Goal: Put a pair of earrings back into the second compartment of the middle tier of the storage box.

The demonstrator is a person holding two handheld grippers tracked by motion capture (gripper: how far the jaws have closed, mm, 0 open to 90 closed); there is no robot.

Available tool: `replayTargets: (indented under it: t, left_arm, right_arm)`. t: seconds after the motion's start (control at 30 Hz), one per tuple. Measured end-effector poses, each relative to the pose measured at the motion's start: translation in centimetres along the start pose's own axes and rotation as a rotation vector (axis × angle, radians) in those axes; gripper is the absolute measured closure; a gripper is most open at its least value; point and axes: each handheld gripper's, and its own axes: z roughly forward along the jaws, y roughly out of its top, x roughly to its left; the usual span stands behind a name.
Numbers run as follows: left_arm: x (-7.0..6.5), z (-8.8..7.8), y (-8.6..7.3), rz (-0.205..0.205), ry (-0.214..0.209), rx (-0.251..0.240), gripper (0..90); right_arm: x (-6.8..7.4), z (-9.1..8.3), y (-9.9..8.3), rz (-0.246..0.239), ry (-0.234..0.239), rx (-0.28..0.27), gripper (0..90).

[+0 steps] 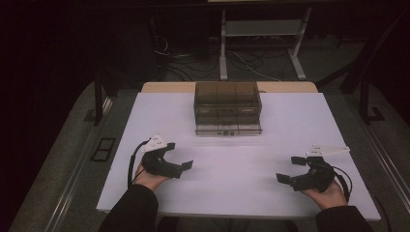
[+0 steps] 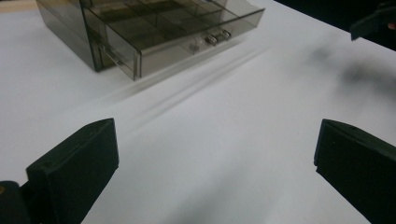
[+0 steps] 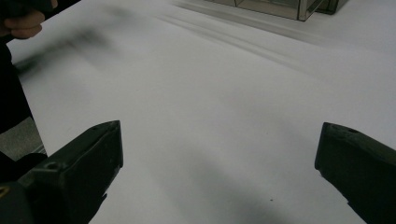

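Note:
A smoky see-through drawer box stands at the back middle of the white table top. In the left gripper view the drawer box has a compartmented drawer pulled out a little, with a small metal handle on its front. My left gripper rests at the front left, open, with nothing between its jaws, and it points toward the middle. My right gripper rests at the front right, also open and holding nothing. A corner of the drawer box lies far ahead of it.
The table's front edge runs just under both hands. Behind the table stand a white metal frame and loose cables on the floor. The other gripper and the other hand appear far off in the gripper views.

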Motion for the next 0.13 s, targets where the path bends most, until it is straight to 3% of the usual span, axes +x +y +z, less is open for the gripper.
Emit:
replayTargets:
  t: [0.13]
  left_arm:
    - [-0.25, -0.2, -0.53, 0.003, -0.007, 0.004, 0.0]
  right_arm:
    - [-0.04, 0.02, 0.01, 0.004, 0.001, -0.003, 0.5]
